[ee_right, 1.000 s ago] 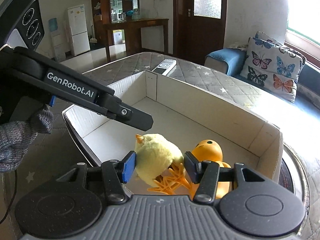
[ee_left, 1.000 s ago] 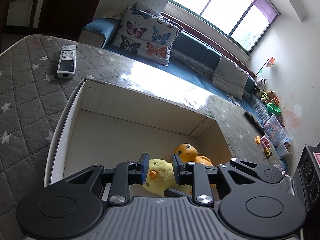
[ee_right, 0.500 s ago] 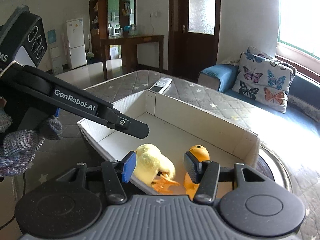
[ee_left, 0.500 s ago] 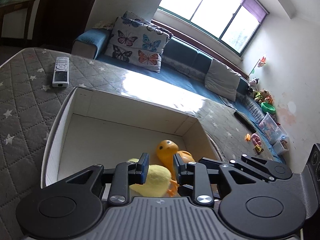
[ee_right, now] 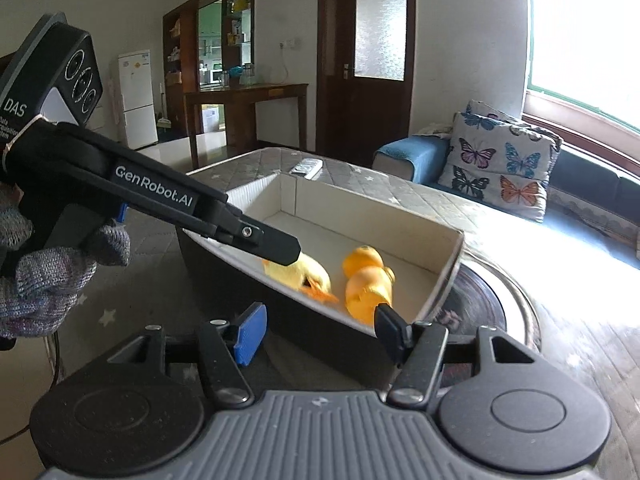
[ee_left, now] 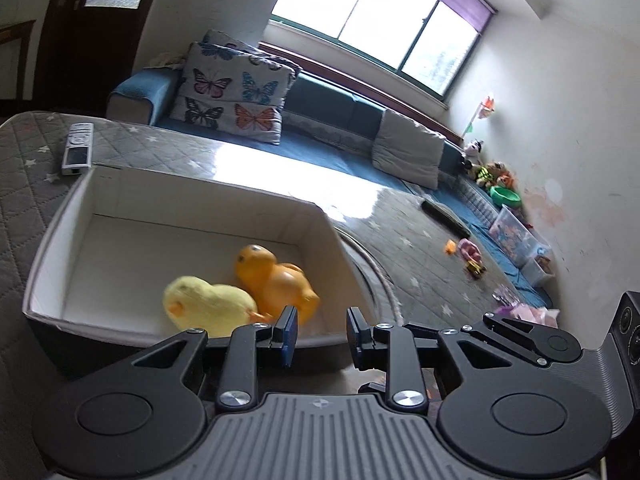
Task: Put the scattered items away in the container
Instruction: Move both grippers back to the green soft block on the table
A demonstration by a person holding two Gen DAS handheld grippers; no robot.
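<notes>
A white cardboard box (ee_left: 200,196) (ee_right: 360,204) stands on the grey quilted table. Inside it lie a yellow plush chick (ee_left: 208,306) (ee_right: 304,272) and an orange rubber duck (ee_left: 276,276) (ee_right: 366,280), side by side. My left gripper (ee_left: 322,336) is open and empty, above the box's near rim at its right end. My right gripper (ee_right: 320,330) is open wide and empty, just outside the box's near wall. The left gripper's arm (ee_right: 180,208) shows in the right wrist view, reaching over the box.
A remote control (ee_left: 78,148) (ee_right: 306,167) lies on the table beyond the box. A round metal-rimmed plate (ee_right: 488,304) sits beside the box. Small toys (ee_left: 468,254) and a dark bar (ee_left: 444,216) lie further along the table. A sofa with butterfly cushions (ee_left: 232,96) stands behind.
The right gripper let go of the yellow chick, which now lies in the box beside the duck. Both grippers have pulled back from the box, and the right one opened wider.
</notes>
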